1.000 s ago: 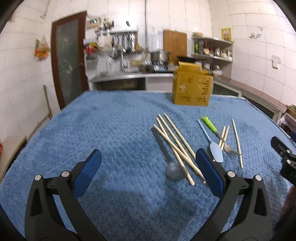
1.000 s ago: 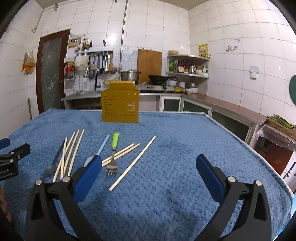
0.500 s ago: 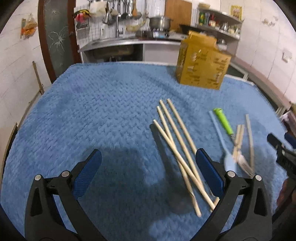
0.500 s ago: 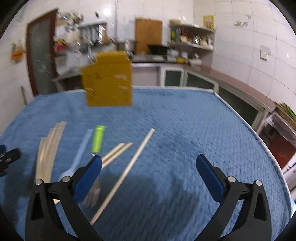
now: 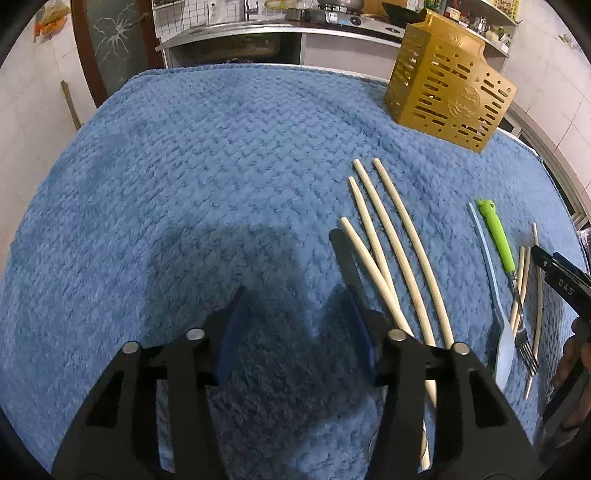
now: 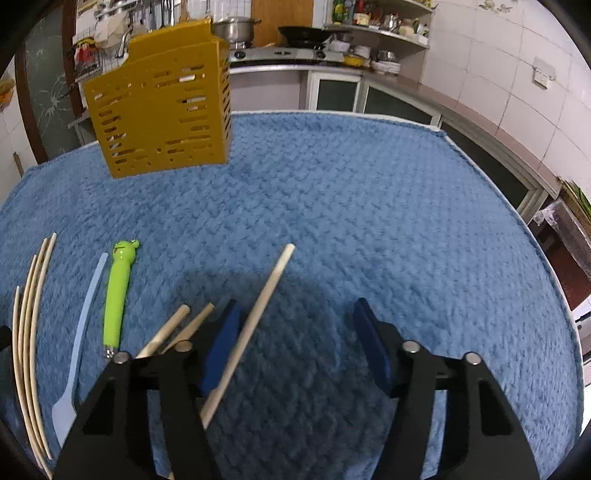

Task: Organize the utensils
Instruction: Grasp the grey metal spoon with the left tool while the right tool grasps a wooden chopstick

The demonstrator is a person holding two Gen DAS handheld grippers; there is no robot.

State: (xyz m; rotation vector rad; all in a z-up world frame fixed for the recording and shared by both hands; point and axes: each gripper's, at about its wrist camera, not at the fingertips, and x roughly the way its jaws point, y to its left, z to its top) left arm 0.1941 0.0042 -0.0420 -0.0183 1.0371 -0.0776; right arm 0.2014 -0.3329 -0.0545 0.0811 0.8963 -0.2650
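Note:
A yellow slotted utensil holder (image 5: pixel 450 96) (image 6: pixel 162 114) stands at the far side of the blue cloth. My left gripper (image 5: pixel 295 332) points down at the cloth and its jaws are closing, with only cloth plainly between them. A dark spoon handle (image 5: pixel 343 258) runs under its right finger (image 5: pixel 364 339), and several wooden chopsticks (image 5: pixel 399 251) lie just right of that. My right gripper (image 6: pixel 297 328) is also closing. One chopstick (image 6: pixel 266 299) lies between its jaws beside the left pad (image 6: pixel 221 343), with no pad pressing on it.
A green-handled fork (image 5: pixel 498 236) (image 6: pixel 118 295) and a pale blue spoon (image 5: pixel 491 280) (image 6: pixel 81 325) lie between the grippers. Two more chopsticks (image 6: pixel 177 325) rest left of the right gripper. The table's right edge (image 6: pixel 546 266) drops off toward cabinets. A kitchen counter (image 5: pixel 258 29) stands behind.
Both grippers moved forward and tilted down toward the utensils, and both jaws narrowed. The right gripper now straddles the single chopstick; the left has come up beside the dark spoon handle.

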